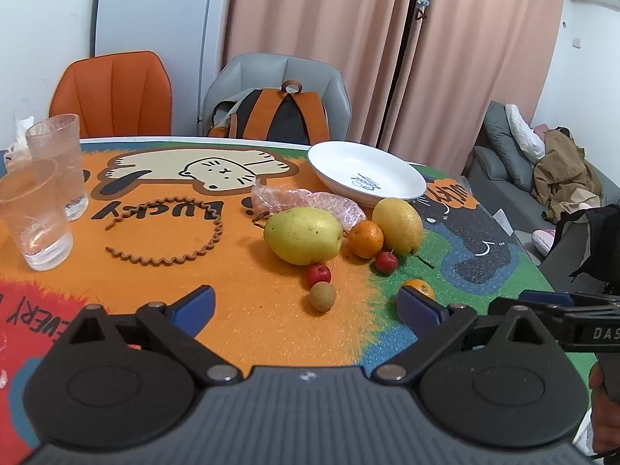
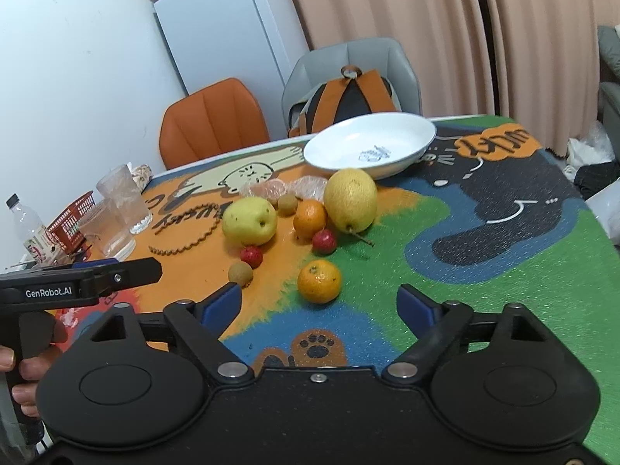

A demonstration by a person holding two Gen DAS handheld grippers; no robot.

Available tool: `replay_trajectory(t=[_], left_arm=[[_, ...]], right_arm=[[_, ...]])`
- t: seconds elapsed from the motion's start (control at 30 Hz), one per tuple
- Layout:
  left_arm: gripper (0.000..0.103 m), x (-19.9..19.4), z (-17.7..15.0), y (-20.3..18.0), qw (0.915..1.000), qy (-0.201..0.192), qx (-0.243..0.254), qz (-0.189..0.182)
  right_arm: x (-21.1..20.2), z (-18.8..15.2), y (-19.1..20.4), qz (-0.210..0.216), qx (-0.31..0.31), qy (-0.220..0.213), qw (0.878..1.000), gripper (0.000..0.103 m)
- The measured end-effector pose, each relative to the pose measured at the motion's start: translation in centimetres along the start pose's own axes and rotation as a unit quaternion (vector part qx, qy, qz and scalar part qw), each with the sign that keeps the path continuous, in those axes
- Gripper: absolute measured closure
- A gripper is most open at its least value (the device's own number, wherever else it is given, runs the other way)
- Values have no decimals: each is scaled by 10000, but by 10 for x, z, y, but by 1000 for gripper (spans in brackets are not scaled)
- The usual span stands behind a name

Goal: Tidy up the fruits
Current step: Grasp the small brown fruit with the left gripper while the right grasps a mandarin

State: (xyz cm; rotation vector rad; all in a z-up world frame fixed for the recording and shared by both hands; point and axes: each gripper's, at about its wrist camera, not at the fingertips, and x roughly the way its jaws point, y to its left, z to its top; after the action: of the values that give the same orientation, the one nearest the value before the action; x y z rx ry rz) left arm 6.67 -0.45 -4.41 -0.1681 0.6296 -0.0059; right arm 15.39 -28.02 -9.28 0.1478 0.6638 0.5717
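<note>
Both the left gripper (image 1: 306, 306) and the right gripper (image 2: 319, 304) hover over the cartoon table mat (image 2: 484, 271) with blue fingers spread wide, gripping nothing. In the right wrist view a mandarin (image 2: 319, 281) sits at 12 o'clock just ahead of the fingers, with a green pear (image 2: 249, 221), an orange (image 2: 310, 219), a yellow pear (image 2: 350, 199), two red berries and a brown longan (image 2: 240, 273) clustered beyond. The white plate (image 2: 403, 131) lies bare at 1 o'clock behind the fruit, and two glasses (image 1: 46, 193) stand at 10 o'clock.

Far edge of table: orange chair (image 1: 112, 93), grey chair (image 1: 277, 93)
Behind: pink curtains (image 1: 317, 38), white wall (image 2: 69, 77), white fridge (image 2: 224, 27)
Right: grey sofa (image 1: 503, 155)
</note>
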Motion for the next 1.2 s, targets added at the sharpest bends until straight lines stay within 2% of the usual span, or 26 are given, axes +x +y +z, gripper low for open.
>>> replay_trajectory(t=[0.23,0.33,0.47,0.6,0.73,0.87,1.03,1.1,1.2], left_arm=[[23,24,1,0,9998,163,-44,-58],[29,35,1,1,9997,241,-61,-72],[31,49,1,2,9993,355,-85,-100],[40,60,2,6,9988,455,-168,-90],[43,71,5,8,9982,545,-240,-117],[47,81,7,5,9976,626,-226,-180],[63,96,8,3,9952,896,-299,-265],[66,100,9,2,9948,943,-278,-249],[75,107,9,0,9934,1089,-271,-250]], right_arm=[[21,3,-5,87,6,128,9999,26],[32,5,-8,157,20,271,9995,33],[46,6,-9,206,-23,375,9991,34],[58,8,-10,177,-43,466,9987,36],[67,11,-12,171,-71,516,9985,37],[77,14,-12,202,-97,620,9978,44],[91,15,-11,289,-103,787,9964,50],[96,14,-9,345,-163,834,9958,55],[99,17,-9,377,-207,861,9954,65]])
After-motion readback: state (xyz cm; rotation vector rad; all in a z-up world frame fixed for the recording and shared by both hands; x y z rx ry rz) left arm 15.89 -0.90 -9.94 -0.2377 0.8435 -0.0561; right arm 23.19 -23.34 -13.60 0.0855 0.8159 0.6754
